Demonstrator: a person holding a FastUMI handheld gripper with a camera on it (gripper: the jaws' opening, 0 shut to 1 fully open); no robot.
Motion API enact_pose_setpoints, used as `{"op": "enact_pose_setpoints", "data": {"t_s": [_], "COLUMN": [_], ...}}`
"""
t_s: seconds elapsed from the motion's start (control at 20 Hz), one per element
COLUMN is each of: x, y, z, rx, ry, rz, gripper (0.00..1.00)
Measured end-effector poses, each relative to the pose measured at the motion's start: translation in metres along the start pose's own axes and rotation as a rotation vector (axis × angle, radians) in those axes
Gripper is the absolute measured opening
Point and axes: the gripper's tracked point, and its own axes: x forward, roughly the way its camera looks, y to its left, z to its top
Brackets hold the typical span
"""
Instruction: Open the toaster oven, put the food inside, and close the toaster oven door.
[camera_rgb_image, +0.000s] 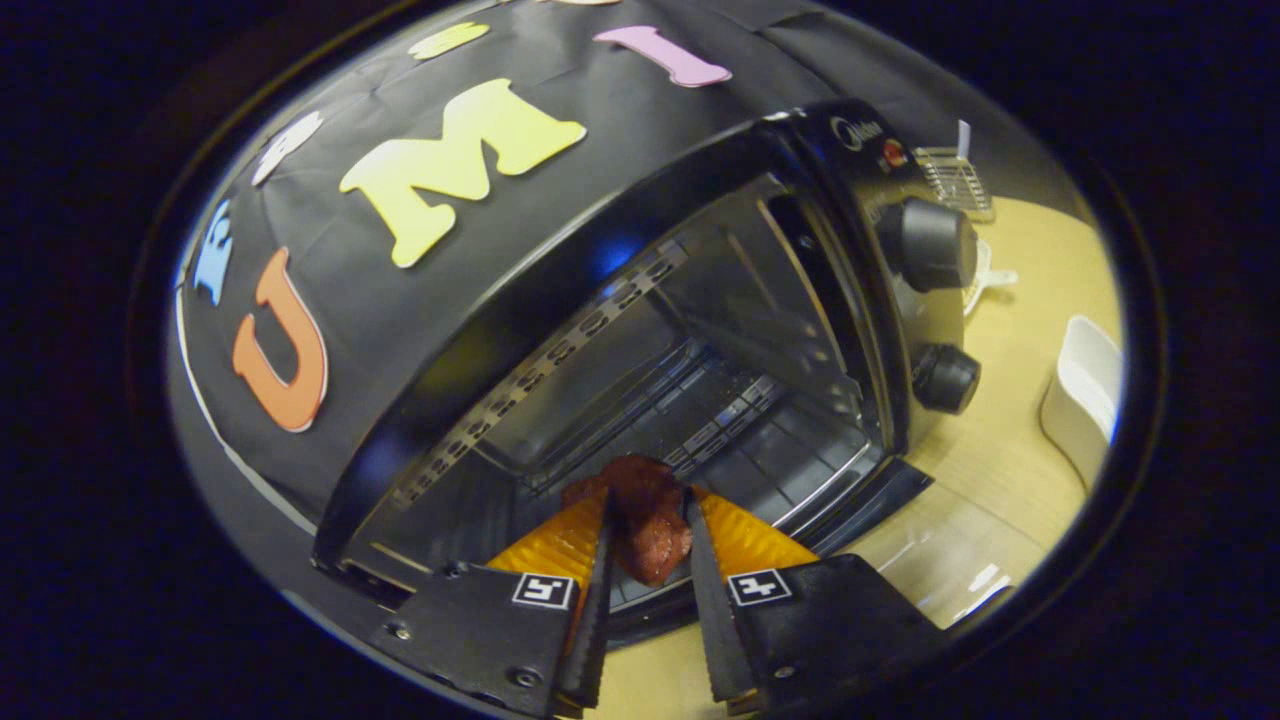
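Note:
The black toaster oven (640, 300) stands open just ahead of me, and I look into its dark cavity with the wire rack (700, 420) inside. My gripper (648, 510) is shut on a reddish-brown piece of food (645, 520), held between both fingers at the oven's mouth, just over the front sill. The lowered door (880, 500) lies under and to the right of my fingers. Two black knobs (925, 245) sit on the oven's right panel.
To the right of the oven a white dish (1085, 395) rests on the wooden table (1000, 450). Farther back stand a small wire basket (955, 180) and a white utensil (985, 280).

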Motion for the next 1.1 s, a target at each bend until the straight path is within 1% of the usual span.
{"op": "enact_pose_setpoints", "data": {"t_s": [0.1,0.15,0.25,0.3,0.4,1.1], "x": [-0.004,-0.007,-0.014,-0.018,-0.029,-0.155], "y": [-0.005,-0.004,-0.002,-0.002,0.001,0.020], "z": [0.001,0.006,0.010,0.009,0.009,0.069], "rx": [-0.138,-0.194,-0.288,-0.315,-0.341,-0.521], "ry": [-0.003,-0.020,-0.037,-0.032,-0.019,-0.048], "rz": [-0.024,-0.019,-0.022,-0.021,-0.005,0.061], "gripper": [0.60,0.69,0.88,0.98,0.98,0.98]}}
